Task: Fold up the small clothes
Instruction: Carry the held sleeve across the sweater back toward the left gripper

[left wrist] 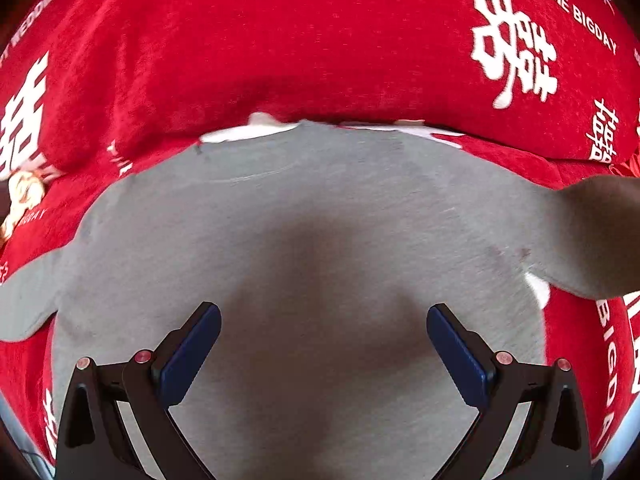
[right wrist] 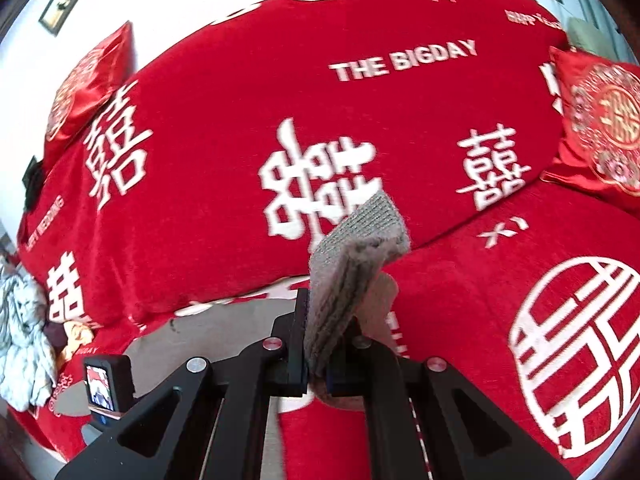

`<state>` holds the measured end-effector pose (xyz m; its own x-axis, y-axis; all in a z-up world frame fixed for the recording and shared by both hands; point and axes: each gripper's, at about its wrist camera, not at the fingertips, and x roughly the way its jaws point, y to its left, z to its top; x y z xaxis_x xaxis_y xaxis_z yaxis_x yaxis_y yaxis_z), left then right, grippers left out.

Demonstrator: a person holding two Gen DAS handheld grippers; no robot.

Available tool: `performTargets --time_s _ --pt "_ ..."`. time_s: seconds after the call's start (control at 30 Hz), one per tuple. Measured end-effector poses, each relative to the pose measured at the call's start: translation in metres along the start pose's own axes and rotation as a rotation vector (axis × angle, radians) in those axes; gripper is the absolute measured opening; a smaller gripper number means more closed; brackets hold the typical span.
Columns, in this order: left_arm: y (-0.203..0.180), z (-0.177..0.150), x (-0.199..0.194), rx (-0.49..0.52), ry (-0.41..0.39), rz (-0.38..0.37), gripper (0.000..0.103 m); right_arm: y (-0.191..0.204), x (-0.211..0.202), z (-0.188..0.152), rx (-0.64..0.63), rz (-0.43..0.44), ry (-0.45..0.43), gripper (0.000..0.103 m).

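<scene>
A grey garment (left wrist: 304, 216) lies spread flat on the red sofa seat, filling the left wrist view. My left gripper (left wrist: 323, 328) hovers just over its middle, open and empty, blue pads wide apart. A grey sleeve (left wrist: 592, 232) is lifted at the right edge of that view. In the right wrist view my right gripper (right wrist: 318, 356) is shut on a ribbed grey cuff or hem (right wrist: 352, 264) of the garment, held up off the seat. The flat part of the garment (right wrist: 216, 332) shows to its lower left.
The sofa has a red cover (right wrist: 224, 128) with white characters and "THE BIGDAY" text. Red embroidered cushions stand at the far left (right wrist: 84, 88) and right (right wrist: 600, 120). A pale grey-white cloth bundle (right wrist: 24, 340) lies at the left. The left gripper's camera unit (right wrist: 106, 384) is beside it.
</scene>
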<state>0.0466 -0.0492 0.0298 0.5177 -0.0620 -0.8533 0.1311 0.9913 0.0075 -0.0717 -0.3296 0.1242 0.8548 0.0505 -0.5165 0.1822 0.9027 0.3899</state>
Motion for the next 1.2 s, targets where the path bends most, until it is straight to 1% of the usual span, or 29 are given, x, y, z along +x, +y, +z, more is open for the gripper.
performTargets --time_s 0.3,0.57,0.97,1.2 --pt "0.056 -0.018 -0.008 -0.066 -0.005 0.000 0.103 0.069 0.011 -0.005 -0.061 0.050 0.050 0.006" --pt "0.113 -0.036 -0.005 -0.144 0.020 0.016 0.103 0.135 0.017 -0.013 -0.136 0.087 0.061 0.006" --pt "0.161 -0.050 -0.016 -0.188 -0.012 0.021 0.103 0.229 0.043 -0.042 -0.255 0.117 0.111 0.006" --pt "0.188 -0.056 -0.024 -0.215 -0.029 0.014 0.103 0.277 0.063 -0.060 -0.291 0.140 0.140 0.006"
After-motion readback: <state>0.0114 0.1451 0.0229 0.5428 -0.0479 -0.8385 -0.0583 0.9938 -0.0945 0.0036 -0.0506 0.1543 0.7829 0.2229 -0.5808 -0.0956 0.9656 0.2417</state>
